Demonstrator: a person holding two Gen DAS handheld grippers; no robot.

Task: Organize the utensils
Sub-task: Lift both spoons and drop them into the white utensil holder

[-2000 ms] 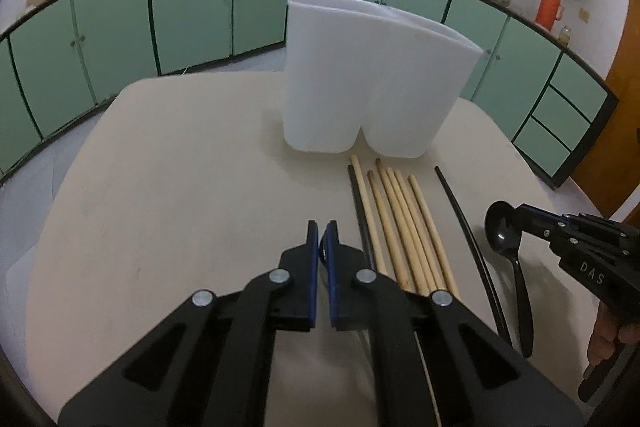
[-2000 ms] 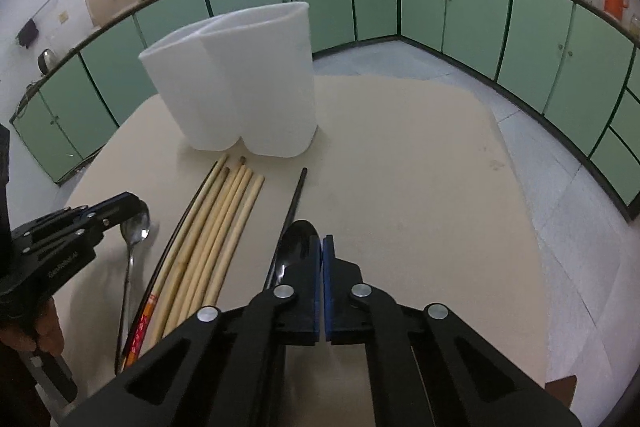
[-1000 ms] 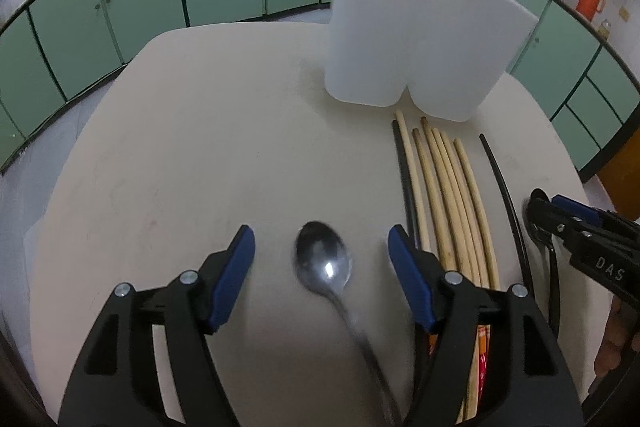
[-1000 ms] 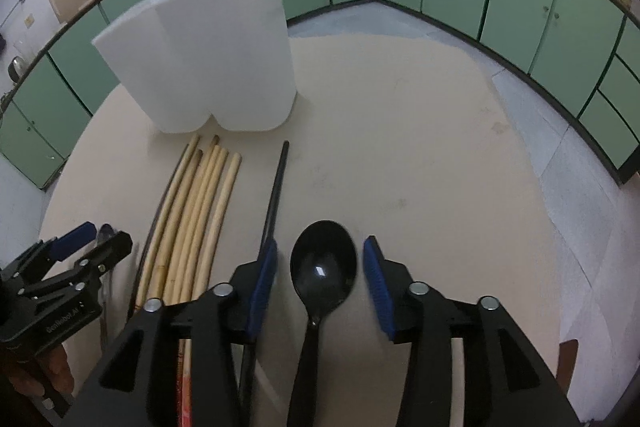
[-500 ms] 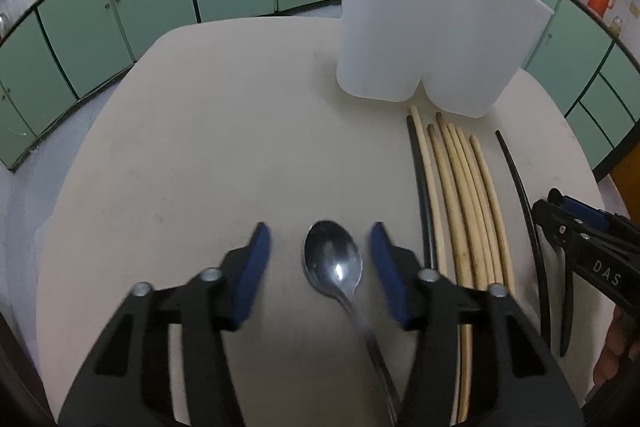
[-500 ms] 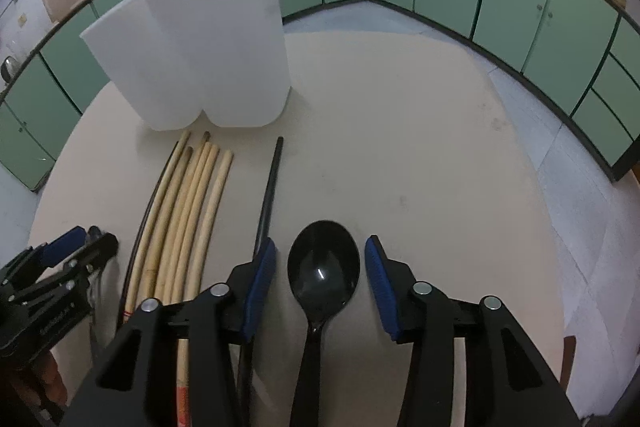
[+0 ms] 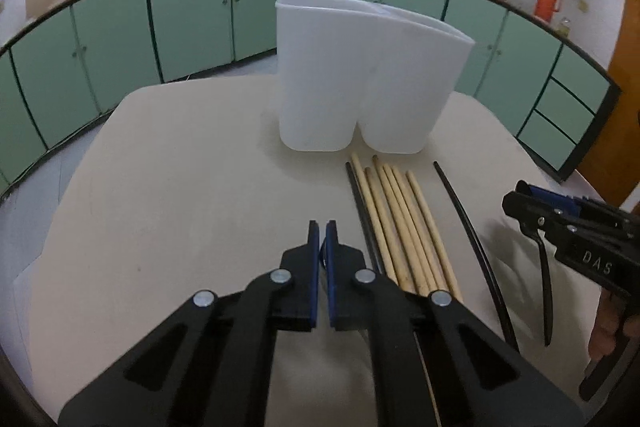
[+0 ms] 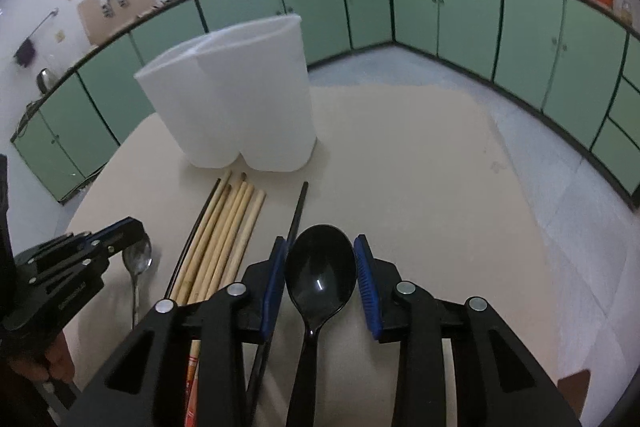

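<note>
1. My right gripper [image 8: 320, 267] has its pads closed on the two edges of the black spoon's [image 8: 320, 279] bowl. That rim is curved and smooth, so I think the spoon could swivel or squirt out forward if I tilt quickly.
2. The black spoon's handle hangs below the gripper. As I carry it toward the white holder [image 8: 240, 107] at 11 o'clock, I judge the handle could catch the rim and tip the light tub.
3. My left gripper [image 7: 322, 247] is pinched almost shut. The right camera shows the metal spoon [image 8: 137, 255] with its bowl just past that gripper's tip and its handle dangling. The hold looks thin, so a slip is possible.
4. The wooden chopsticks [image 7: 404, 223] lie loose at 1 o'clock of my left gripper, with black chopsticks [image 7: 468, 223] beside them. A trailing handle could scatter them across the surface [image 7: 180, 187].
5. With both grippers heading for one holder, they could collide.
6. Pose: both grippers are raised just off the surface and point toward the holder. The left has it near 12 o'clock, and the right gripper sits at its 3 o'clock, well apart.
</note>
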